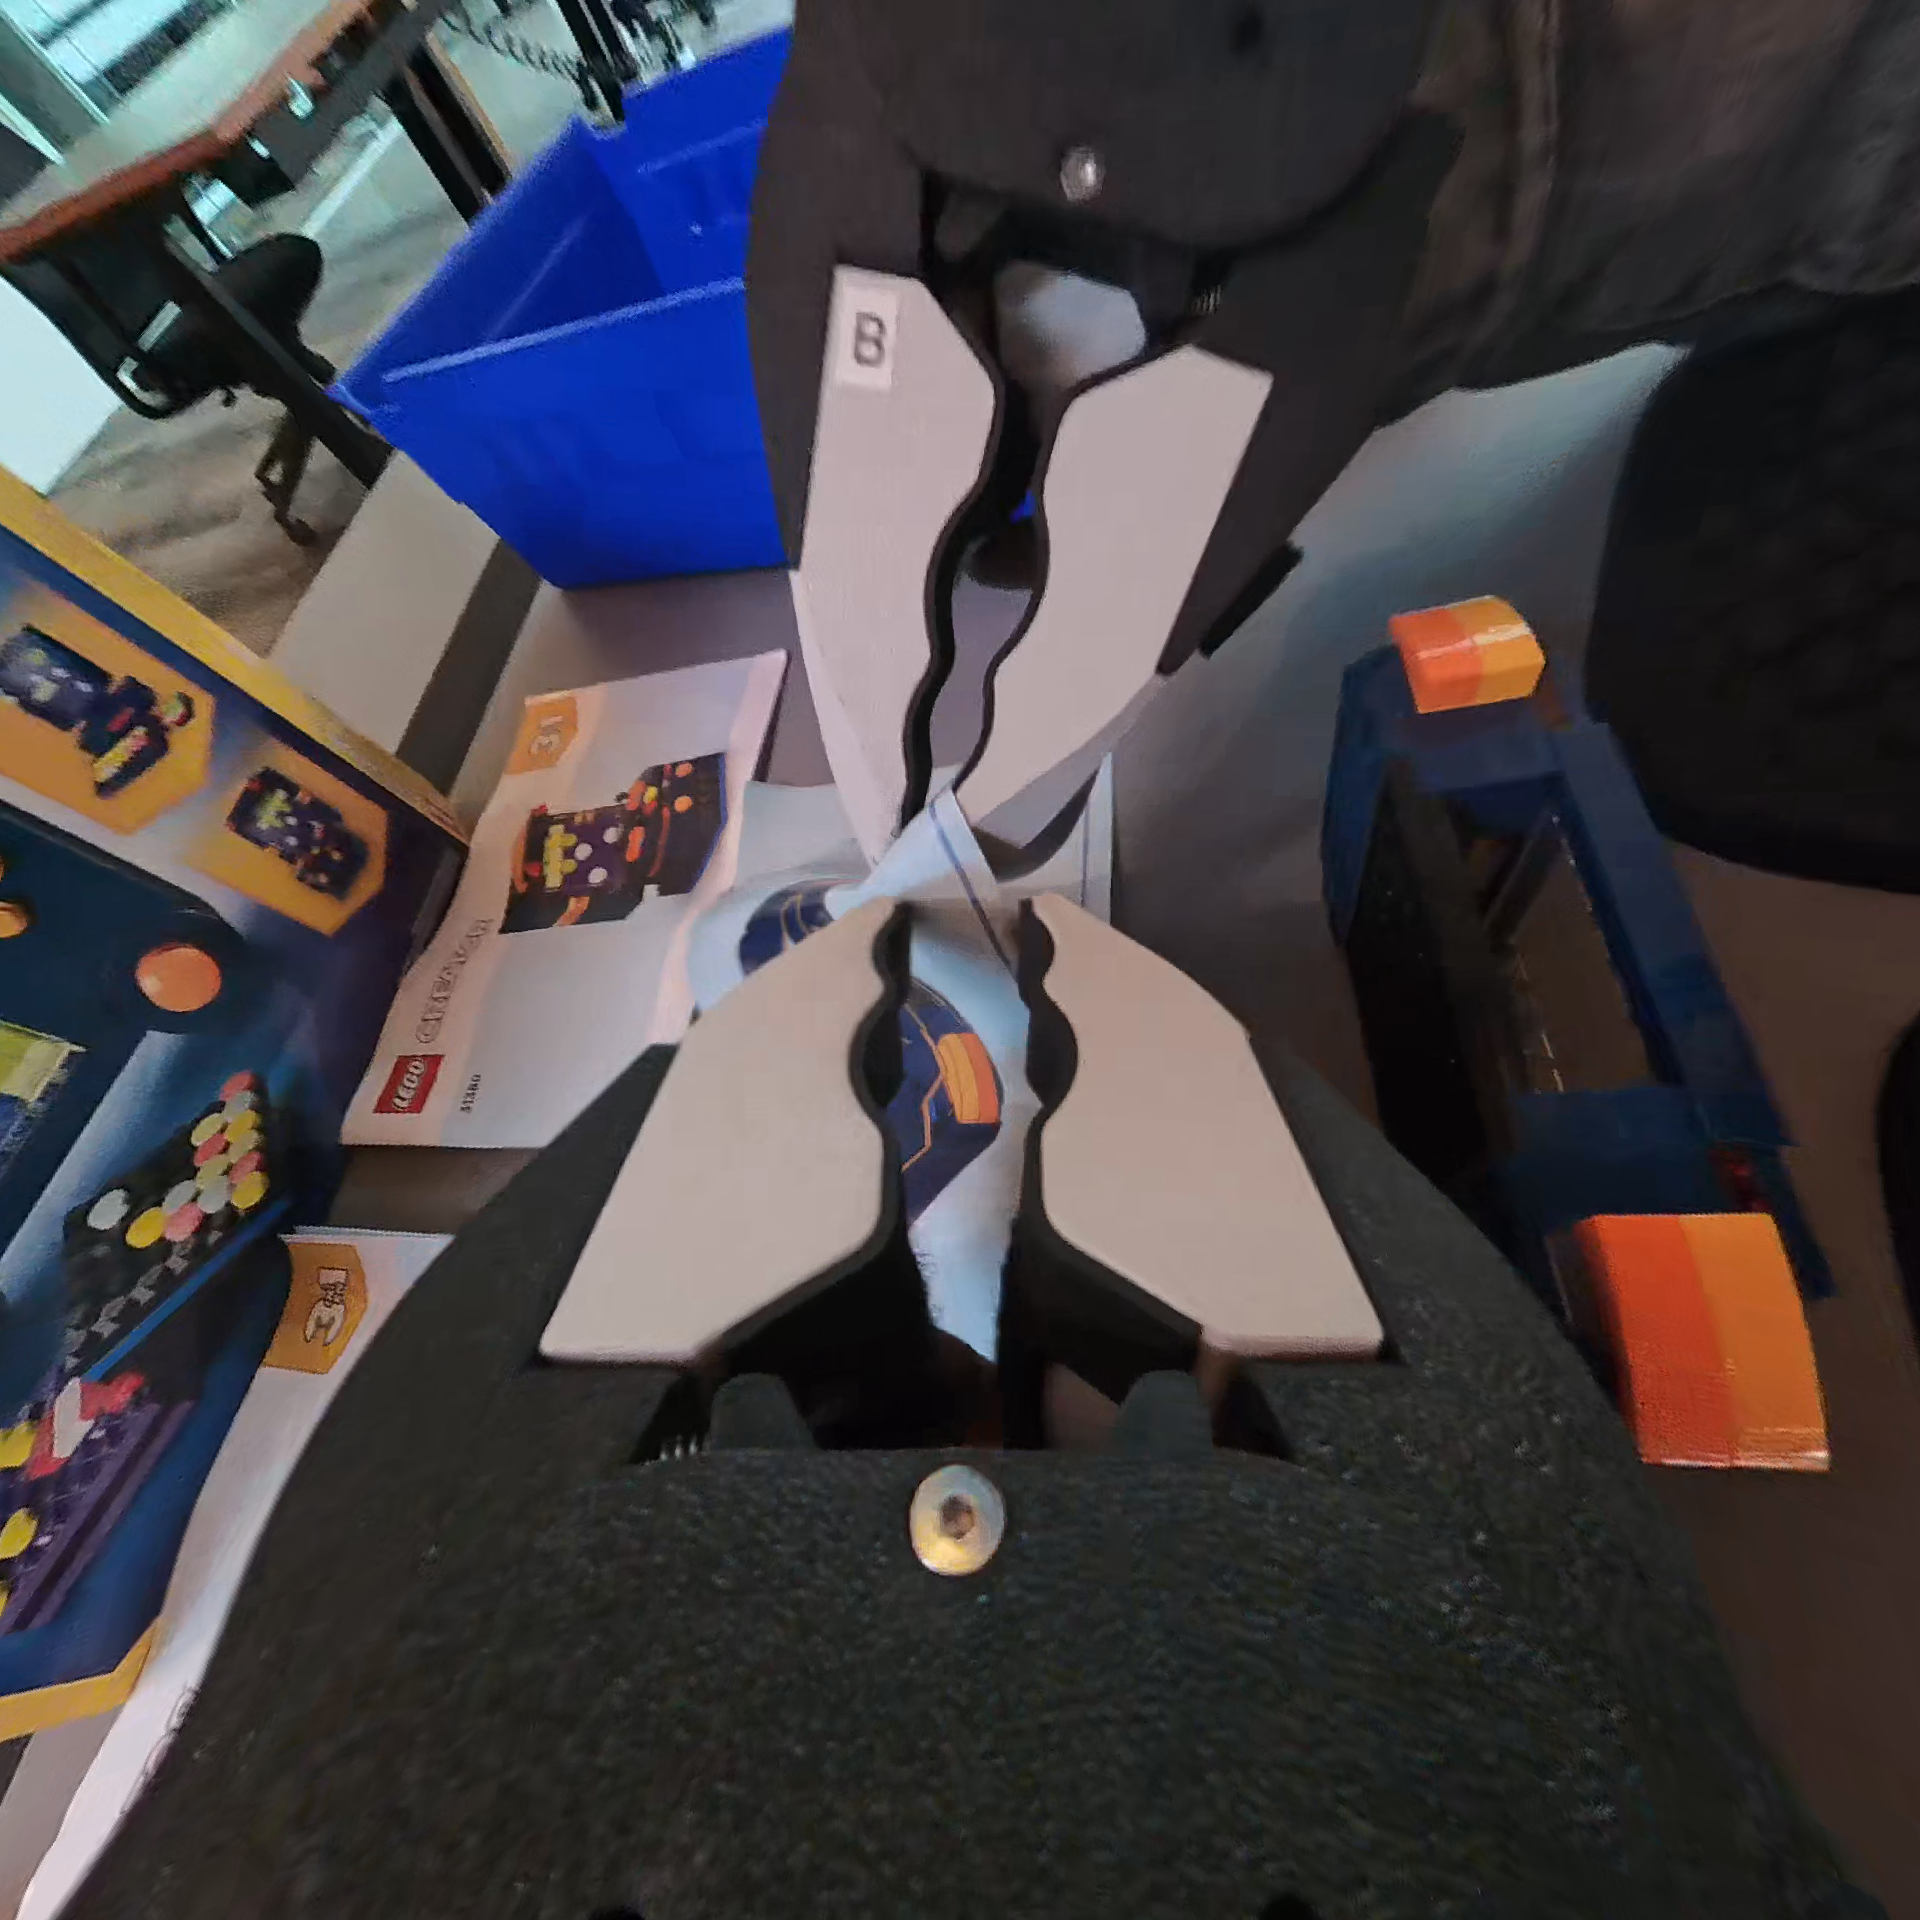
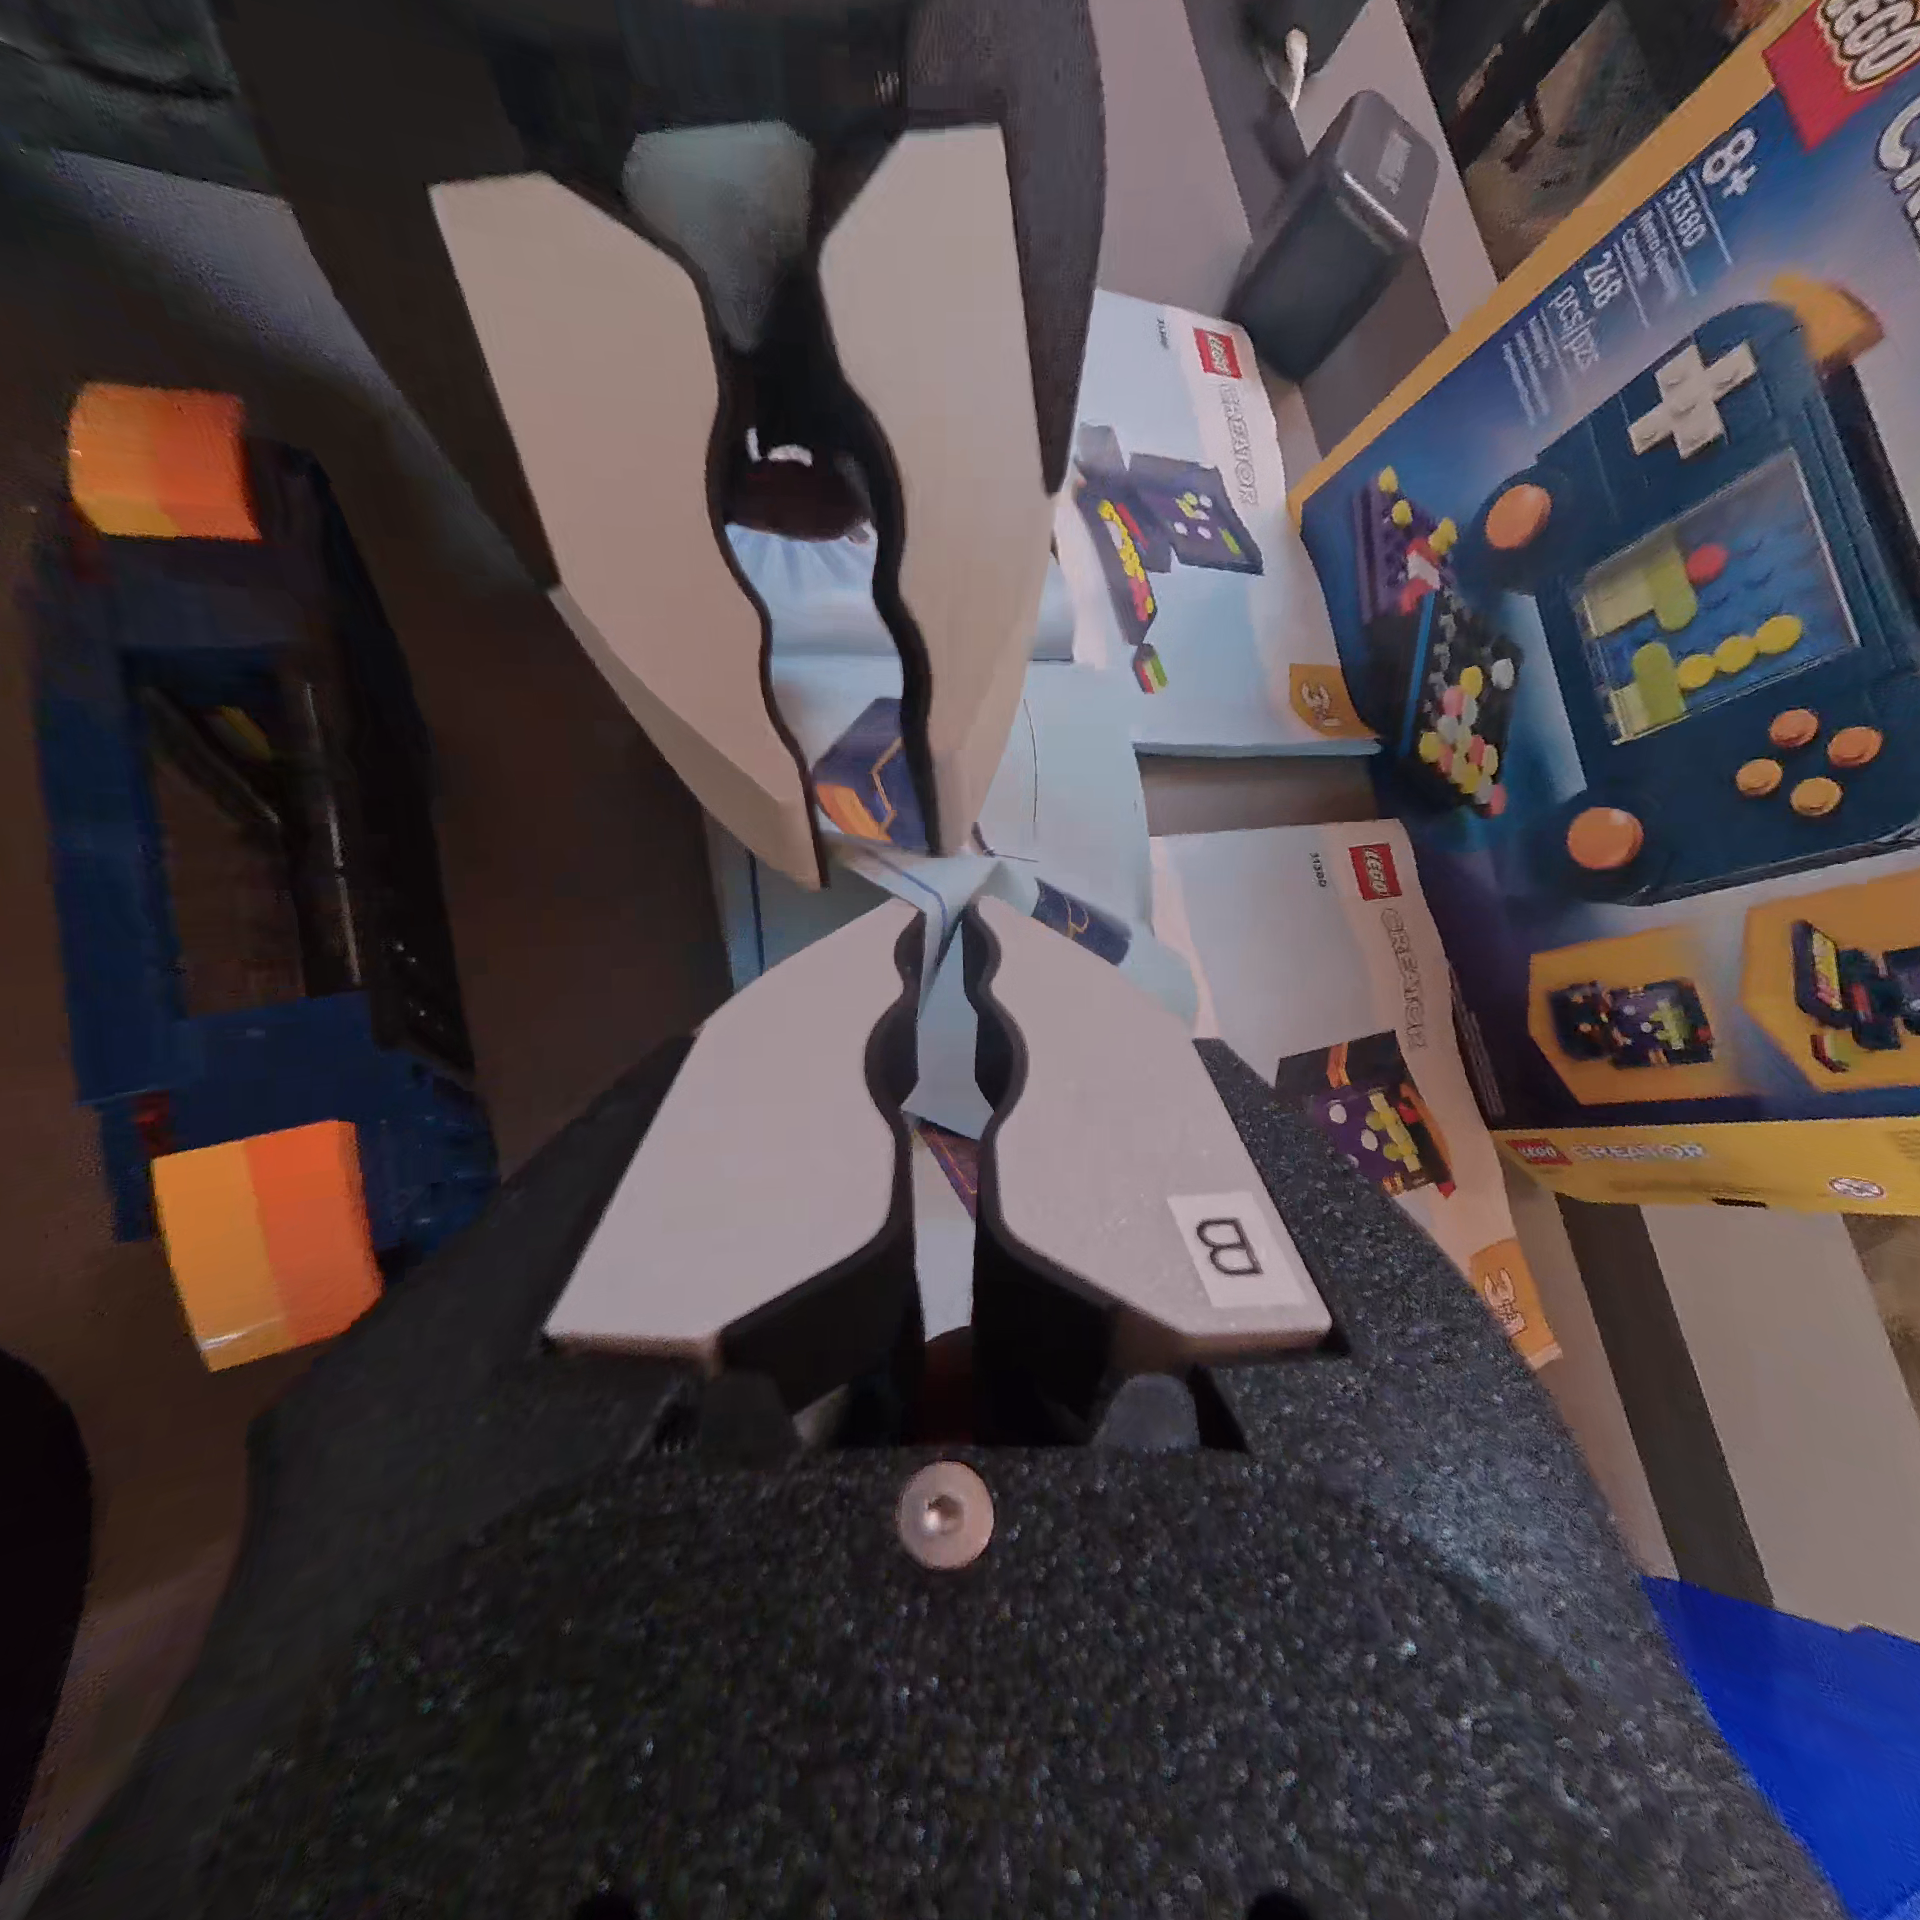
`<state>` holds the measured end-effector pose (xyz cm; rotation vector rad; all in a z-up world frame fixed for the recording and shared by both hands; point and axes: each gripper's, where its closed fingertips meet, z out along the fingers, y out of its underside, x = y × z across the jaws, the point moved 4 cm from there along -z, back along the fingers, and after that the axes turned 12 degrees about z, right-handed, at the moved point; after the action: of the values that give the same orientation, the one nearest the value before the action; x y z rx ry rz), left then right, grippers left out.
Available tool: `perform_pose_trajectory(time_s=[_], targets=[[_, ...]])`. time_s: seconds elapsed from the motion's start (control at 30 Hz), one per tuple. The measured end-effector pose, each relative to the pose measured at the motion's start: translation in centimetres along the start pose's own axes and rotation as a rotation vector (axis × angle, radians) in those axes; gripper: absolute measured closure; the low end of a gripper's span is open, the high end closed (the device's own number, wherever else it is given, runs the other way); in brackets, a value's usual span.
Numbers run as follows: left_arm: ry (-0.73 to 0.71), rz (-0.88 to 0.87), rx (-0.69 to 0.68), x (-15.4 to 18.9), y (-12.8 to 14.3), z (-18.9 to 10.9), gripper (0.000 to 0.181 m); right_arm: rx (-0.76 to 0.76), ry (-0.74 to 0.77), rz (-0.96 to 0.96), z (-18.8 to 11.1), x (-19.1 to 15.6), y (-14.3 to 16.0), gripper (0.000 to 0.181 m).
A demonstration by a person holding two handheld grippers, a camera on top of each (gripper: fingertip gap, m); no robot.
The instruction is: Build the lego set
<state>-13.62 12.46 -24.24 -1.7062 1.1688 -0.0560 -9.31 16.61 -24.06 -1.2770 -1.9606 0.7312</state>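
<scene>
The two grippers meet tip to tip over an open instruction booklet [image 1: 769, 821]. My right gripper [image 2: 943, 925] is shut on a twisted fold of a pale page [image 2: 948, 1039] and holds it up. In the left wrist view it comes from the top [image 1: 920, 821] and pinches the page [image 1: 925, 868]. My left gripper [image 1: 966, 920] has a clear gap between its fingers, and the page hangs down through that gap. It also shows at the top of the right wrist view [image 2: 883, 857]. A dark blue lego build with orange blocks [image 1: 1558, 935] lies beside the booklet [image 2: 239, 831].
The lego box [image 1: 156, 935] lies on the far side of the booklets [image 2: 1662, 623]. Two closed booklets [image 1: 582, 914] [image 1: 208, 1455] lie by it [image 2: 1174, 520]. A blue bin [image 1: 582, 343] stands at the table edge. A dark grey device [image 2: 1330, 239] lies nearby. A dark sleeve [image 1: 1662, 156] shows at the top. From either gripper's tips it is about 35 cm to the dark grey device [image 2: 1330, 239].
</scene>
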Motion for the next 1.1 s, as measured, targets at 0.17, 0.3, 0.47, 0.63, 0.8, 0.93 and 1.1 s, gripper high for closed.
perform_pose_trajectory(time_s=[0.17, 0.3, 0.47, 0.63, 0.8, 0.93, 1.1], targets=[[0.035, -0.023, 0.02, 0.2, 0.0, -0.1, 0.177, -0.042, -0.002, -0.007, 0.0, 0.2, 0.6, 0.176], [0.05, -0.049, 0.037, 0.1, -0.1, -0.6, 0.18, -0.05, -0.012, -0.018, -0.1, -0.1, 0.5, 0.176], [0.123, -0.171, 0.086, 0.3, 0.2, -0.8, 0.181, -0.063, -0.04, -0.037, -0.2, -0.4, 0.6, 0.176], [0.163, -0.276, 0.151, 0.1, 0.4, -1.1, 0.181, -0.066, -0.063, -0.045, -0.4, -0.5, 0.7, 0.174], [0.185, -0.346, 0.196, -0.1, 0.4, -1.3, 0.181, -0.092, -0.118, 0.003, -1.0, -0.4, 1.1, 0.17], [0.178, -0.403, 0.247, -0.6, 0.5, -2.2, 0.181, -0.125, -0.115, 0.02, -1.8, 0.3, 1.7, 0.172], [0.159, -0.487, 0.318, -0.9, 0.5, -3.1, 0.181, -0.015, -0.135, 0.14, -2.6, 0.8, 0.4, 0.171]])
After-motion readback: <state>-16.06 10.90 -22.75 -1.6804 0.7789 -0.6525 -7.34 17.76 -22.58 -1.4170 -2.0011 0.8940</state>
